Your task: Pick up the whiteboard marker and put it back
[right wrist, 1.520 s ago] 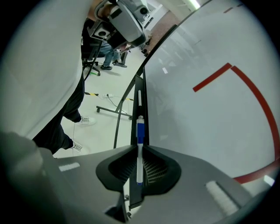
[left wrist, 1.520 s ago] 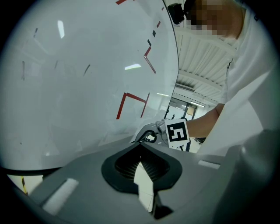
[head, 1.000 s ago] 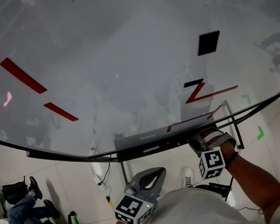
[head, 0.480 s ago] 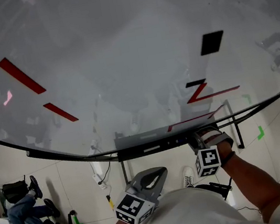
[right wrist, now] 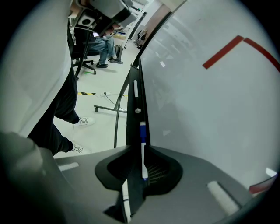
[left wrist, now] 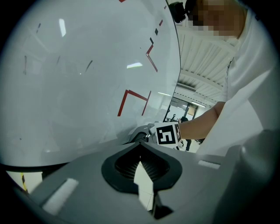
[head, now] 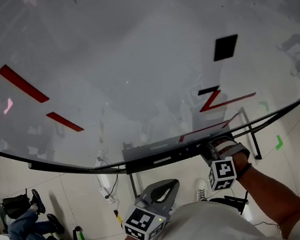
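Note:
A white whiteboard marker with a blue cap (right wrist: pixel 143 146) lies along the dark tray (right wrist: pixel 133 118) under the whiteboard (head: pixel 129 63). My right gripper (right wrist: pixel 139 148) is open around it: the marker runs between the jaws, close to the right one, with the tray showing in the gap. In the head view the right gripper (head: pixel 210 148) is at the tray (head: pixel 162 158), and the marker is hidden there. My left gripper (head: pixel 171 185) hangs below the tray near my body. Its jaws (left wrist: pixel 140 155) meet at the tips and hold nothing.
Another white marker (right wrist: pixel 135 92) lies farther along the tray, and a third (right wrist: pixel 125 197) shows close under my right jaws. Red and black marks (head: pixel 215 99) are on the board. The stand's legs (right wrist: pixel 114 109) reach the floor. A seated person (head: pixel 19 224) is at the lower left.
My right gripper has shifted slightly left and closer to the tray. The left gripper has stayed where it was.

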`<move>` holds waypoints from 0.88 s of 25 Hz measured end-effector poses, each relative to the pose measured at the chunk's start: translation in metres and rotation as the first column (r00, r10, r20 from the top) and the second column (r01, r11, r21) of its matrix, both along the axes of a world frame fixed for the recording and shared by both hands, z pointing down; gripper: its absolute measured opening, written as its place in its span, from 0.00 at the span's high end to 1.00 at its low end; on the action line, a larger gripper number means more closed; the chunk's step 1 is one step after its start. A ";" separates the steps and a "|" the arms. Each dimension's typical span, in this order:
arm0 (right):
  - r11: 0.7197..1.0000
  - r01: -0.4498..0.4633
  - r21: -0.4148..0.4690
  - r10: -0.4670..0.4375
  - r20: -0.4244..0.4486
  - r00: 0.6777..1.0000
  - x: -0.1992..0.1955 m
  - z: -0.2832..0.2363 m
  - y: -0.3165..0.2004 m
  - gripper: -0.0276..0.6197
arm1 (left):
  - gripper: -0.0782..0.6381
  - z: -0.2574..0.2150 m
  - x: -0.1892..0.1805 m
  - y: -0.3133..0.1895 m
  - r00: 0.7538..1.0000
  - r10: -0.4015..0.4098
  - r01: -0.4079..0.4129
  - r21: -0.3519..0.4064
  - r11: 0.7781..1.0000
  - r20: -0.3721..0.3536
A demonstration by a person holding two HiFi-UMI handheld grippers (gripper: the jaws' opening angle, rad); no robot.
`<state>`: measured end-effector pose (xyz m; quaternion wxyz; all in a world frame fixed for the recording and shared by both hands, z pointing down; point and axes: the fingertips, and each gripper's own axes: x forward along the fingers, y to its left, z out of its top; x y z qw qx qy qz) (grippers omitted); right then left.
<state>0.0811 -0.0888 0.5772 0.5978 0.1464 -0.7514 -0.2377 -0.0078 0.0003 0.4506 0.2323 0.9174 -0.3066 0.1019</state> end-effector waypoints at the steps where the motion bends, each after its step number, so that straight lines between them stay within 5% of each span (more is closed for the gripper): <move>1: 1.000 0.000 0.001 0.000 -0.001 1.000 0.000 -0.001 0.000 0.87 | 0.87 0.000 0.000 0.000 1.000 0.000 0.000 0.000 1.000 0.000; 18: 1.000 -0.027 -0.016 0.028 0.079 0.996 -0.003 -0.015 0.011 0.95 | 0.87 0.000 0.006 -0.002 1.000 0.000 0.000 0.001 1.000 -0.002; 22: 0.991 -0.083 -0.103 0.102 0.189 0.977 -0.007 -0.022 0.017 0.95 | 0.87 -0.001 0.006 -0.002 1.000 -0.003 0.003 0.003 1.000 0.000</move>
